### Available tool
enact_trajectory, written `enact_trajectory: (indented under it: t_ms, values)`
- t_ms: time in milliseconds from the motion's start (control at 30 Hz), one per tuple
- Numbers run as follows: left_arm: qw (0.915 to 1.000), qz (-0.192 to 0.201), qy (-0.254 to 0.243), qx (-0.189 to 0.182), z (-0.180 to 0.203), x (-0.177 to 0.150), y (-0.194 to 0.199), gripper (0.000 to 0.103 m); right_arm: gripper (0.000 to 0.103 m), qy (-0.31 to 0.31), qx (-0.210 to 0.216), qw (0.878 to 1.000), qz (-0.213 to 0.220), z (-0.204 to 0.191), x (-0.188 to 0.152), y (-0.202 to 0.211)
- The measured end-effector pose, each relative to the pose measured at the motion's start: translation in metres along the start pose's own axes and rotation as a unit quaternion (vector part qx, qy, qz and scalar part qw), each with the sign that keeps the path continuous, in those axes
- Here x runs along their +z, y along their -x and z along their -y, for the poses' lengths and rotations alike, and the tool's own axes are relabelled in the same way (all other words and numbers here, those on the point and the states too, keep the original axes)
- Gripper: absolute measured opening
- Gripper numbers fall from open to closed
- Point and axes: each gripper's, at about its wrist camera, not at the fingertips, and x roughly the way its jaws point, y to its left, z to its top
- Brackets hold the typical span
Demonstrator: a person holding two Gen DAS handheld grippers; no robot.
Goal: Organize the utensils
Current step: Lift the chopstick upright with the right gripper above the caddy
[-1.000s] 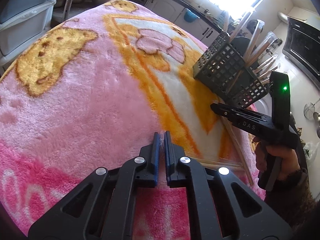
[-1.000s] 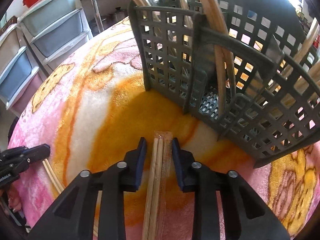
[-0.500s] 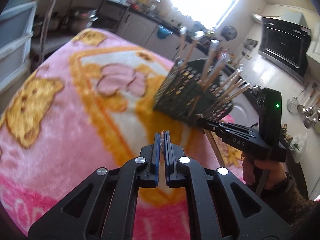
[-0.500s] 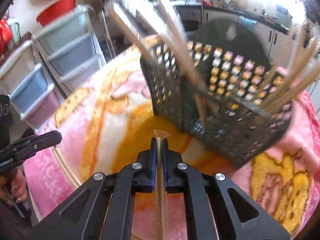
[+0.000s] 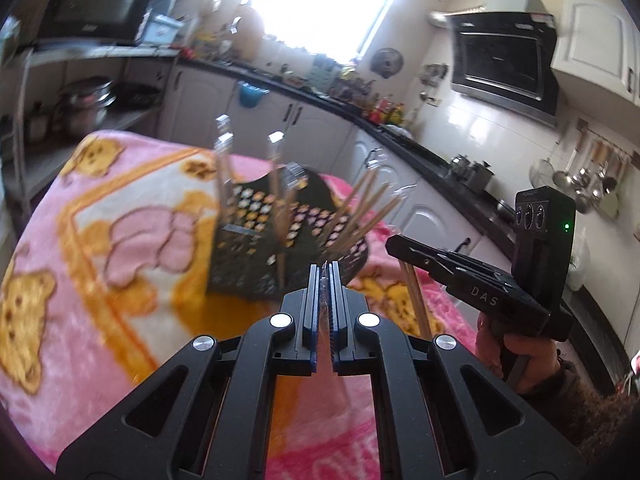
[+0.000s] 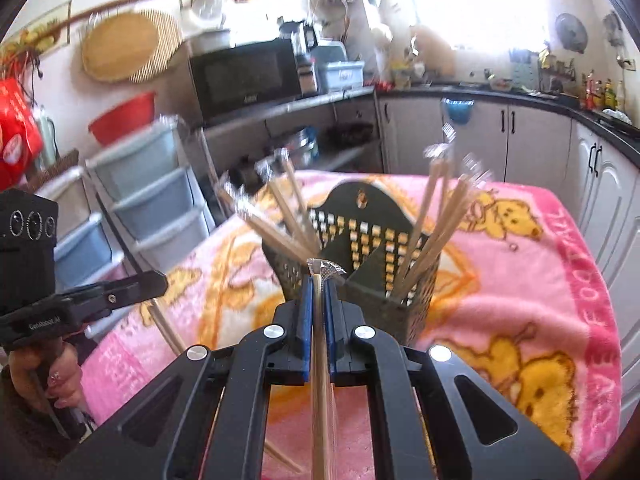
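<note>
My right gripper (image 6: pixel 318 280) is clamped on a wrapped chopstick pair (image 6: pixel 320 360) near its top, above the caddy (image 6: pixel 360 264); my left gripper (image 5: pixel 325 276) pinches another's wrapper. They look light, stiff, slick in plastic, so I'd grip mid-shaft

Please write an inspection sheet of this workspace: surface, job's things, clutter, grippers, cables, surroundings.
Surface: pink cartoon blanket covers the table.
Job's things: dark perforated utensil basket stands on it, wrapped chopsticks leaning inside.
Clutter: nothing seen.
Grippers: right gripper shut on a wrapped chopstick pair; left gripper shut on another wrapped pair.
Cables: nothing seen.
Surroundings: microwave, plastic drawers, kitchen cabinets.
</note>
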Motion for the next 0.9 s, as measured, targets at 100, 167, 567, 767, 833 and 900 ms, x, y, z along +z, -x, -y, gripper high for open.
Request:
enact_trajectory:
  t_ms: [100, 167, 567, 767, 833, 900]
  values:
    - [0.9998, 0.004, -0.017, -0.01, 0.016, 0.011, -0.006, 0.002, 0.006, 0.002, 0.003, 0.999, 0.043, 0.001, 0.006, 0.017]
    - [0.9995, 0.008, -0.027, -0.016, 0.026, 0.019, -0.01, 0.002, 0.006, 0.006, 0.001, 0.997, 0.072, 0.001, 0.011, 0.028]
    - [0.9945, 0.054, -0.086, -0.024, 0.067, 0.076, -0.009, 0.002, 0.006, -0.003, -0.02, 0.983, 0.18, 0.027, 0.051, 0.056]
    - [0.9922, 0.081, -0.092, -0.018, 0.069, 0.106, -0.005, 0.002, 0.006, -0.01, -0.017, 0.977, 0.211, 0.033, 0.072, 0.052]
    - [0.9914, 0.088, -0.096, -0.014, 0.07, 0.114, -0.004, 0.002, 0.006, -0.008, -0.013, 0.974, 0.225, 0.033, 0.08, 0.049]
    - [0.9906, 0.095, -0.098, -0.008, 0.069, 0.122, -0.003, 0.002, 0.006, -0.005, -0.016, 0.971, 0.24, 0.032, 0.088, 0.044]
